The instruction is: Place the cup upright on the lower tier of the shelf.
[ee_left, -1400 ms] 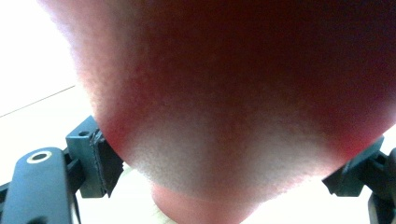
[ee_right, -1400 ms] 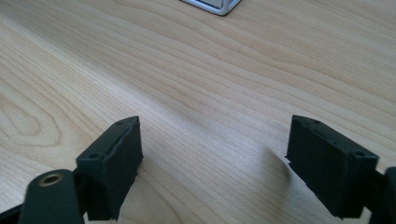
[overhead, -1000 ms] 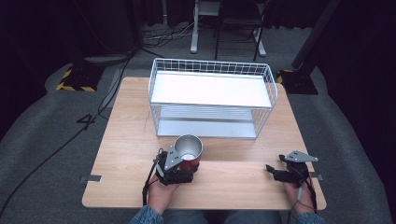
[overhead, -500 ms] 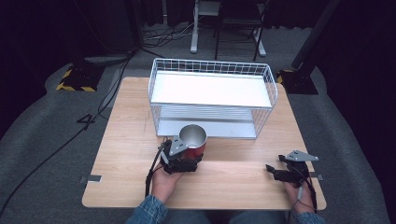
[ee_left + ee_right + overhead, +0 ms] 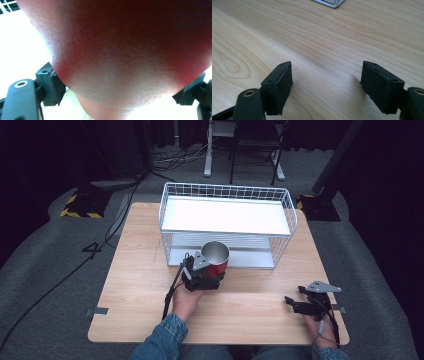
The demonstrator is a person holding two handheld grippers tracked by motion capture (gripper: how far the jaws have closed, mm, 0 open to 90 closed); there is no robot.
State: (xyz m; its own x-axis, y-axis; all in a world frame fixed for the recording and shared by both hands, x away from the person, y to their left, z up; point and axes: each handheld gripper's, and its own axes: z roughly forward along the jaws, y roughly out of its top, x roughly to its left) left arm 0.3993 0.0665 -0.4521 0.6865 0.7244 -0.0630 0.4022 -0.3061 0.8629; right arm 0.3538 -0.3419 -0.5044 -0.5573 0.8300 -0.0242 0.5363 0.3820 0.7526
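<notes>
On the left of the wooden desk [image 5: 135,270], the left gripper [image 5: 206,274] holds a red cup [image 5: 216,258] with a shiny metal inside, its jaws closed against the cup's sides. In the left gripper view the cup's red wall [image 5: 120,57] sits between the two black jaws, one pressed at each side (the picture is blurred and bright, so little else is clear). The cup is upright, mouth up, just in front of the lower level of the white wire rack [image 5: 227,222], near its front edge. The rack stands at the middle-back of the desk, with a white shelf on top.

On the right, the right gripper [image 5: 299,304] rests low near the desk's front edge, well apart from the cup. In the right gripper view its jaws stand wide apart over bare wood [image 5: 317,47], gripping nothing.
</notes>
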